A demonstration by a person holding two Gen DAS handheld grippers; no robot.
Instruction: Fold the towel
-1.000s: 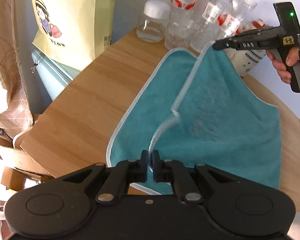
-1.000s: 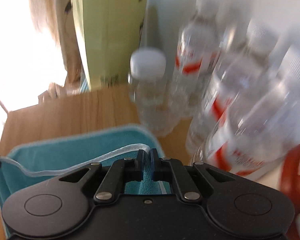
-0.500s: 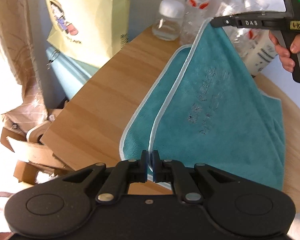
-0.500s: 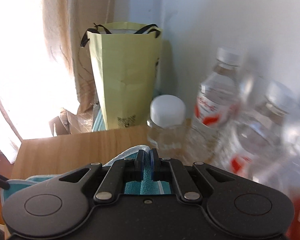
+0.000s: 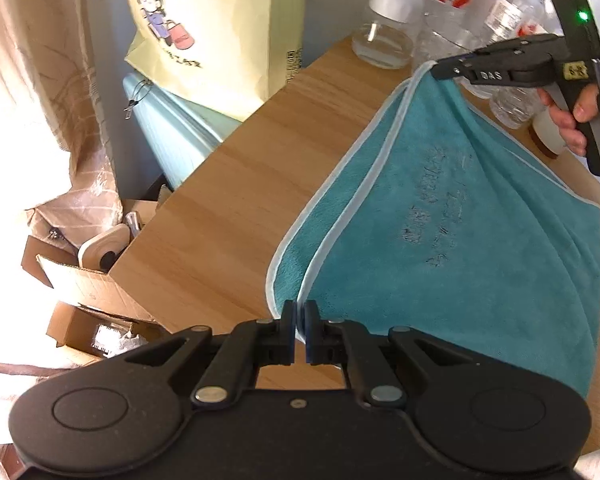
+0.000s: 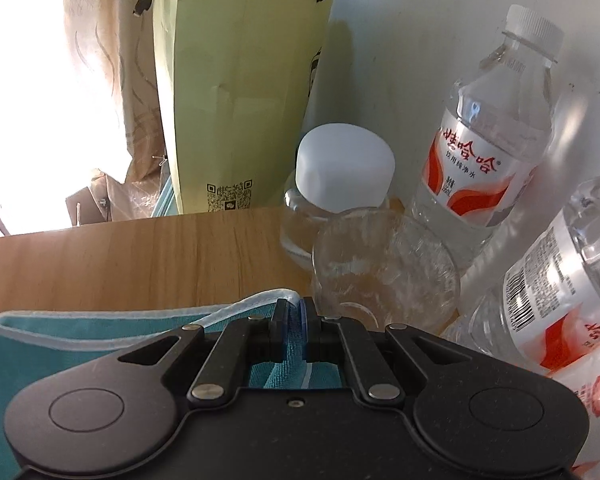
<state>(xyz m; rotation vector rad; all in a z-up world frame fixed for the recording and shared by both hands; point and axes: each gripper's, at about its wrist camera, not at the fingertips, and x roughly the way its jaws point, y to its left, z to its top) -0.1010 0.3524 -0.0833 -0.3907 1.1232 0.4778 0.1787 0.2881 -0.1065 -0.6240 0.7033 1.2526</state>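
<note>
Lying doubled over on the wooden table (image 5: pixel 236 184) — teal towel (image 5: pixel 480 240), upper layer lifted. Clamping its white-piped near corner, left tool (image 5: pixel 299 320); pinching the far corner by the water bottles (image 6: pixel 488 160) — right tool (image 5: pixel 436 68), gripped by a hand (image 5: pixel 568 116).

A light wooden table (image 5: pixel 236 184) with a straight edge stands against a pale, plain wall (image 6: pixel 412 52), and strong daylight pours in from the left through a thin beige patterned curtain (image 5: pixel 32 52), washing that side nearly white. Beyond the table's far edge stands a pale yellow paper bag (image 6: pixel 236 92) with a cartoon figure on one side and a QR code on another, next to something light blue (image 5: pixel 176 136). Lower down, open cardboard boxes (image 5: pixel 80 284) hold small clutter, while clear water bottles (image 6: pixel 488 144) and a white-lidded glass jar (image 5: pixel 388 26) crowd the table's back corner by the wall.
</note>
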